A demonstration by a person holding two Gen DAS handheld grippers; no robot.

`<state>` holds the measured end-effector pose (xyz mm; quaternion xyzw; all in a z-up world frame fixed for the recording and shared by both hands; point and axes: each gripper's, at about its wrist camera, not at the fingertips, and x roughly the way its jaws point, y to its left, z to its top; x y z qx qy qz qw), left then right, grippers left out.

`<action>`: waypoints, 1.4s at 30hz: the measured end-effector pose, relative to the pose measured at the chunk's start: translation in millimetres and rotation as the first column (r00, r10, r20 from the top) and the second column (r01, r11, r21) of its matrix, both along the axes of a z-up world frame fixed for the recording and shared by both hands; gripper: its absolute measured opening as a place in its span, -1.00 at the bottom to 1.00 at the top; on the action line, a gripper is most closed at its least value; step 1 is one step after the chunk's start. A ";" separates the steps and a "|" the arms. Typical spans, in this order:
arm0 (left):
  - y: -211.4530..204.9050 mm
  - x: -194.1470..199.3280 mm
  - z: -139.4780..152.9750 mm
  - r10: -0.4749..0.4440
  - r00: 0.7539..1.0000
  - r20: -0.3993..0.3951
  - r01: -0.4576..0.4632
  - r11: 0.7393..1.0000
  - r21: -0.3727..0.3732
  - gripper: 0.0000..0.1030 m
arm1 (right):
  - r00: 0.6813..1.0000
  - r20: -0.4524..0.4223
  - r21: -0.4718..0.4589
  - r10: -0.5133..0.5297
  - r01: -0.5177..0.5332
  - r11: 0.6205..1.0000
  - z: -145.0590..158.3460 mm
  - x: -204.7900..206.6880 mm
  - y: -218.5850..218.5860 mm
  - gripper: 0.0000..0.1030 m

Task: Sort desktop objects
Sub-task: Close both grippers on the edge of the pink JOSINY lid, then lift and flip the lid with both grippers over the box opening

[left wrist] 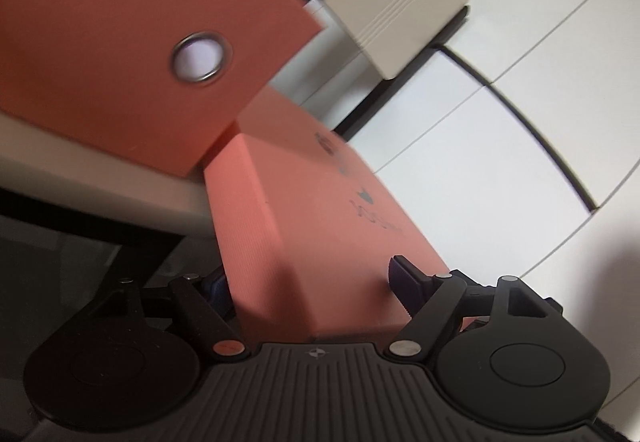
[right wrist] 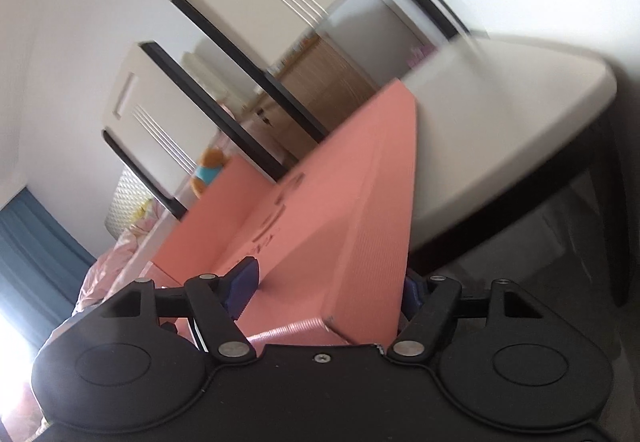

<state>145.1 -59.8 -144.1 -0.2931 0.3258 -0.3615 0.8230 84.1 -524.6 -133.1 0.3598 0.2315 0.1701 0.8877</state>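
Both grippers are clamped onto the pink box (left wrist: 320,226). Left gripper (left wrist: 308,286) pinches one end, right gripper (right wrist: 328,290) the other. An orange bin (left wrist: 120,42) sits right beside it.

Salmon-pink box (left wrist: 320,226) (ribbed, seemingly), orange file box (left wrist: 100,42).

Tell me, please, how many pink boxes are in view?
2: a long box between the left gripper's fingers, and one with a metal ring on the table behind it. Others may be hidden.

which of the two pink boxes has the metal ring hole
The upper pink box, with a metal-ringed hole in its face; the lower pink box, between the gripper fingers, shows only dark print.
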 end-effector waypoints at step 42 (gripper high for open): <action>111.5 -33.4 152.2 0.228 0.911 0.343 -0.186 0.971 -0.150 0.60 | 0.909 0.407 0.097 0.093 -0.145 0.985 131.4 50.0 92.5 0.40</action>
